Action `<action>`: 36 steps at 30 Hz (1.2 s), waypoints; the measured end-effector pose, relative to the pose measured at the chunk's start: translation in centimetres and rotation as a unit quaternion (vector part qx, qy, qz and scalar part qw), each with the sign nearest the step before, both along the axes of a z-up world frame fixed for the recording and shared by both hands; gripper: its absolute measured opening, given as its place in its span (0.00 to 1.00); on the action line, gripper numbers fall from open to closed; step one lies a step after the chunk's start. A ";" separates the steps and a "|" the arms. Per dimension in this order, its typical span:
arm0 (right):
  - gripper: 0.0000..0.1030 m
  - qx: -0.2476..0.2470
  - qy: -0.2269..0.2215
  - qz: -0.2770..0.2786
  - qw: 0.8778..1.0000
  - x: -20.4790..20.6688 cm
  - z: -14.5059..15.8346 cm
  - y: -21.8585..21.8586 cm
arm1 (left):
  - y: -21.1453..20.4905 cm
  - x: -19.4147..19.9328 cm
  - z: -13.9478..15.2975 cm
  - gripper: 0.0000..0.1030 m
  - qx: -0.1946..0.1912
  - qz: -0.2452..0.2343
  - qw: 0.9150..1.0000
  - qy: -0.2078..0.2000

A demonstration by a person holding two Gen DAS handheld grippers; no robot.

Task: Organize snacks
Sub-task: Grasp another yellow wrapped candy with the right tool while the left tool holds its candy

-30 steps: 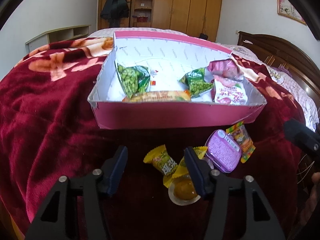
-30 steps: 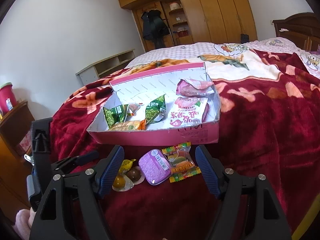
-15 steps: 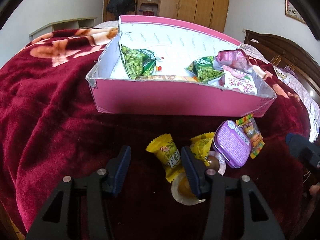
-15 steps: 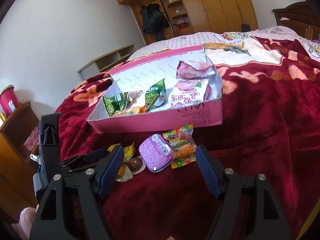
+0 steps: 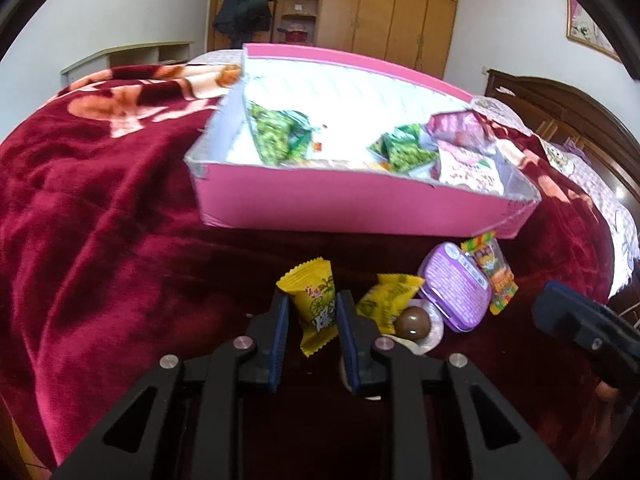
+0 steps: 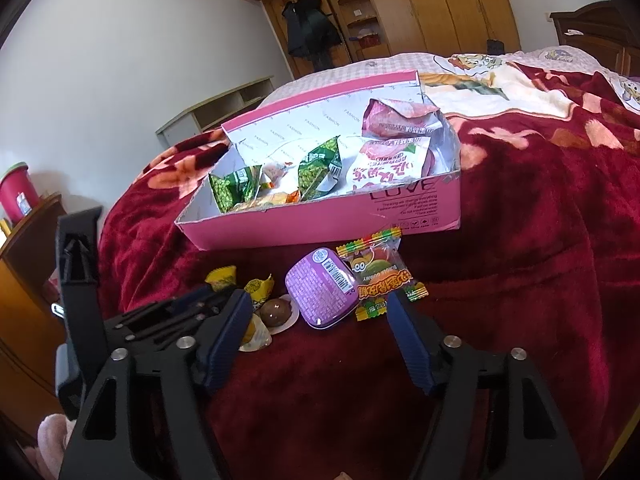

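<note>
**Left tongs clamped on a yellow candy, right tongs closing over the tin**

Left gripper [image 5: 311, 312]: pads pressed against both sides of a yellow wrapped candy [image 5: 316, 306], low over the red blanket [image 5: 100, 240]. Just right of it, a second yellow candy [image 5: 386, 300], a brown chocolate ball in a clear cup [image 5: 414, 320], and another clear cup with a yellow sweet [image 6: 252, 334] partly hidden behind the fingers.

Right gripper [image 6: 320, 326]: jaws closing but apart, pads touching nothing, aimed at a purple tin [image 6: 322, 286] lying flat between and just beyond the tips. Touching the tin's right edge, a gummy packet [image 6: 380, 278] with striped ends.

Beyond these, on the blanket, an open pink box [image 6: 320, 224] holding green pea packets [image 6: 234, 190], pink-and-white bags [image 6: 386, 162] and an orange wrapper. Farther back, wooden wardrobes [image 5: 400, 8].
</note>
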State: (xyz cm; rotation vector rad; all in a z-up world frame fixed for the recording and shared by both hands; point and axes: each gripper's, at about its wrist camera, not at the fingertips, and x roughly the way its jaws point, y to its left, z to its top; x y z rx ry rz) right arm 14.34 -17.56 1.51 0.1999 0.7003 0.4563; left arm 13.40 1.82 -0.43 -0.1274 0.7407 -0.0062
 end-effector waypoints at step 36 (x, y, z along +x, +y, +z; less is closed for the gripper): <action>0.41 -0.072 0.046 0.044 0.995 4.0 -2.6 9.4 | 5.7 -1.4 -1.1 0.23 -0.051 0.048 0.998 -0.004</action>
